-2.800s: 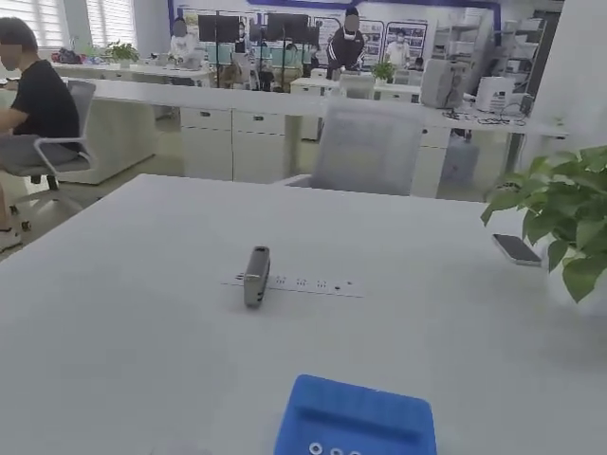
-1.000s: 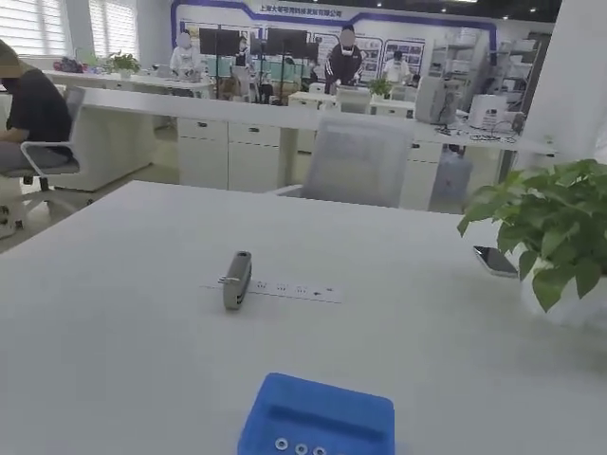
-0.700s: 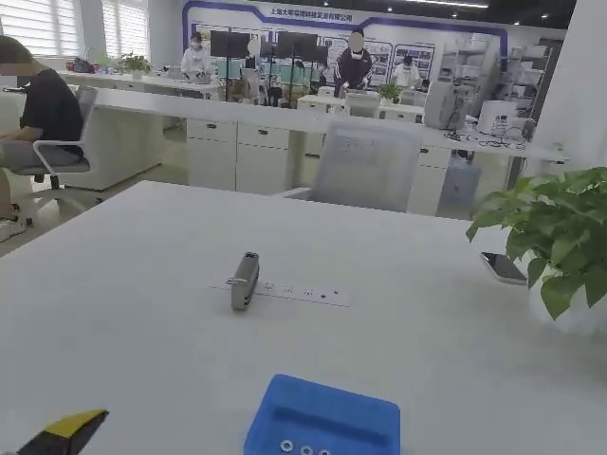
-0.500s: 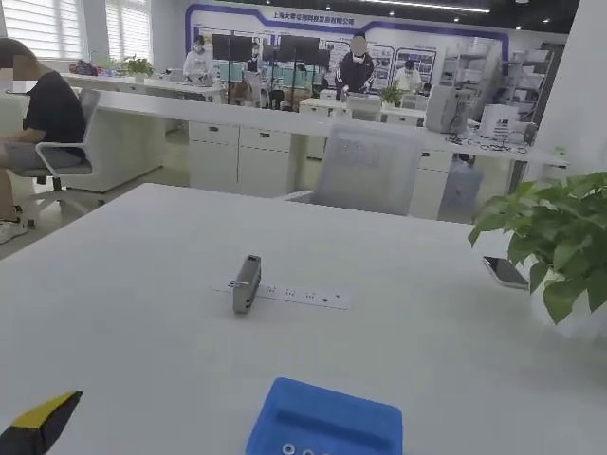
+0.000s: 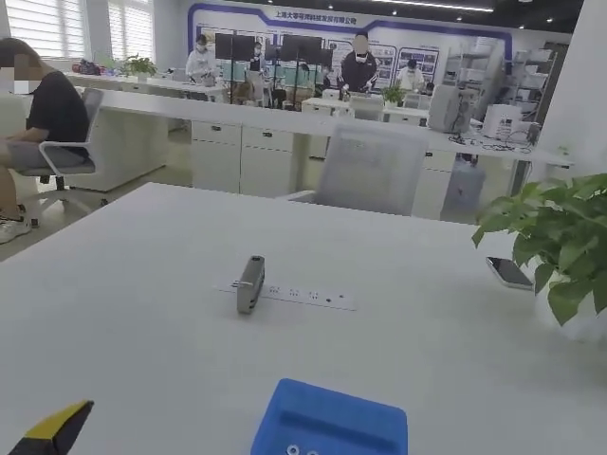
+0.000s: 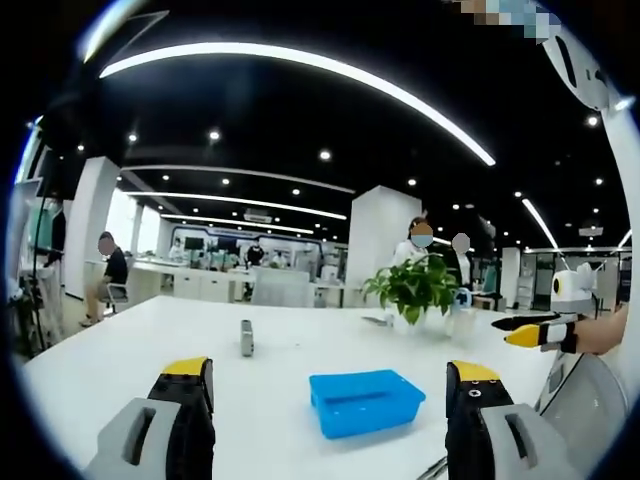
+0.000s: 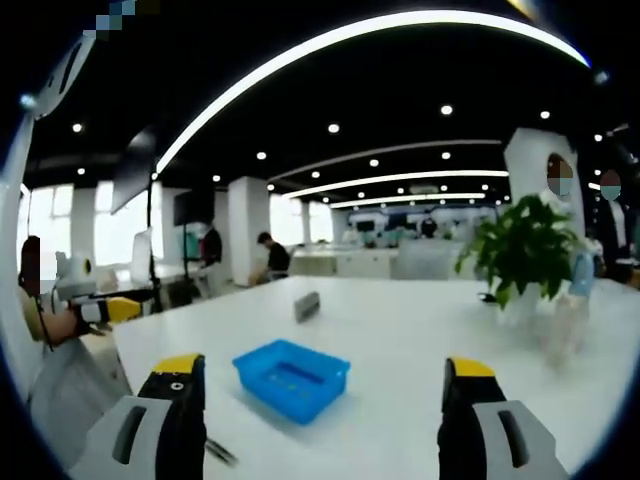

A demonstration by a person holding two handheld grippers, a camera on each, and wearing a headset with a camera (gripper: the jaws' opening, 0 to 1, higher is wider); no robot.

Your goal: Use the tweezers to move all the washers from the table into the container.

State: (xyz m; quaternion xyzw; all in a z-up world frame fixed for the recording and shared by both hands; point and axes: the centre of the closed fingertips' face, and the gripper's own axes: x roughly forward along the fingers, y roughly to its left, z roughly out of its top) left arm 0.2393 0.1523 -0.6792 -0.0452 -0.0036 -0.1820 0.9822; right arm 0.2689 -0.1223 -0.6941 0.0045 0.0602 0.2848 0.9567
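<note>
The blue container [image 5: 327, 420] sits at the near edge of the white table [image 5: 142, 313], with small washers [image 5: 292, 449] in it. A yellow-and-black tip of a gripper [image 5: 54, 430] pokes in at the lower left of the head view. My left gripper [image 6: 328, 370] is open and held above the table, facing the blue container [image 6: 365, 400]; a thin metal end, possibly the tweezers [image 6: 434, 467], lies near its right jaw. My right gripper [image 7: 322, 367] is open with nothing in it, facing the container [image 7: 290, 378]; thin tweezers [image 7: 220, 452] lie by its left jaw.
A grey block [image 5: 249, 282] stands on a power strip [image 5: 308, 297] set in the table's middle. A phone [image 5: 512, 273] and a potted plant [image 5: 560, 237] are at the right. An office chair [image 5: 370, 171] stands behind the table. People sit and stand farther back.
The head camera has shifted a little. A yellow-tipped gripper has come into the lower left of the head view. The container and the grey block have stayed where they were.
</note>
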